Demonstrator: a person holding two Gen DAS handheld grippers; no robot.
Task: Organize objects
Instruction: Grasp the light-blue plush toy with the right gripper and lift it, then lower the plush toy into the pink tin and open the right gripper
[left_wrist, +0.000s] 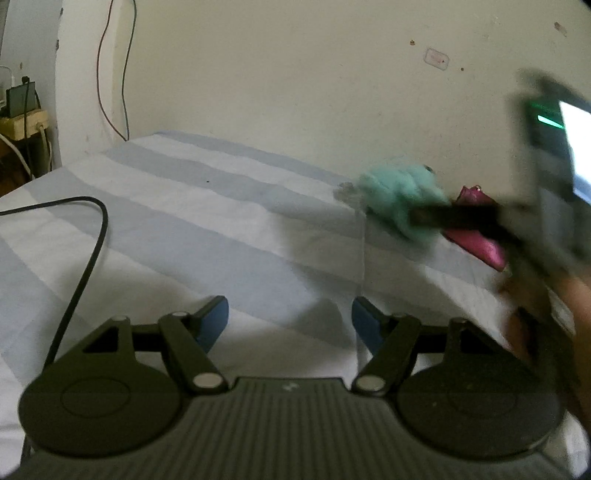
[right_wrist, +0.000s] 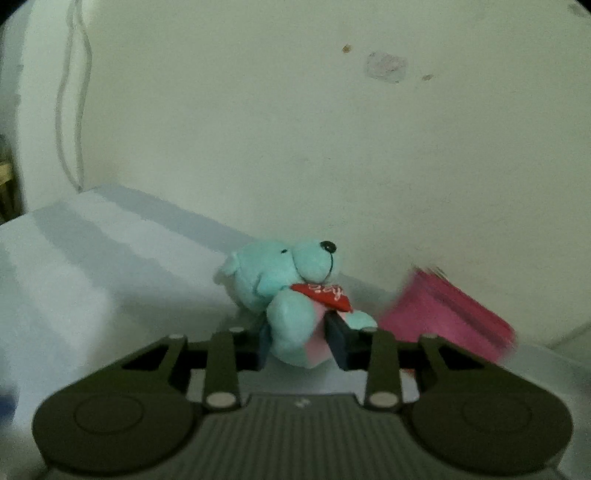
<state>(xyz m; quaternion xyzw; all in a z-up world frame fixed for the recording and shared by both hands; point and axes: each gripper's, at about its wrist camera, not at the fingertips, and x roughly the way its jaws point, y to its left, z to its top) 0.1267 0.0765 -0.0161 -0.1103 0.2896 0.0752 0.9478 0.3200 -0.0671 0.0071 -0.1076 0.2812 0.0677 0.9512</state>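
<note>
A turquoise teddy bear (right_wrist: 280, 277) with a red heart on its chest sits between the pads of my right gripper (right_wrist: 301, 341), which is shut on its lower body. In the left wrist view the same bear (left_wrist: 399, 195) shows blurred at the right, held by the right gripper (left_wrist: 439, 216) above the bed. A pink pouch (right_wrist: 450, 314) lies just right of the bear, near the wall; from the left wrist the pouch (left_wrist: 476, 243) shows behind the right gripper's fingers. My left gripper (left_wrist: 290, 325) hovers low over the sheet, open, with nothing between its blue pads.
The bed carries a blue and white striped sheet (left_wrist: 184, 221) and runs back to a pale wall. A black cable (left_wrist: 92, 251) curves across the sheet at the left. A person's hand (left_wrist: 554, 332) holds the right gripper at the right edge.
</note>
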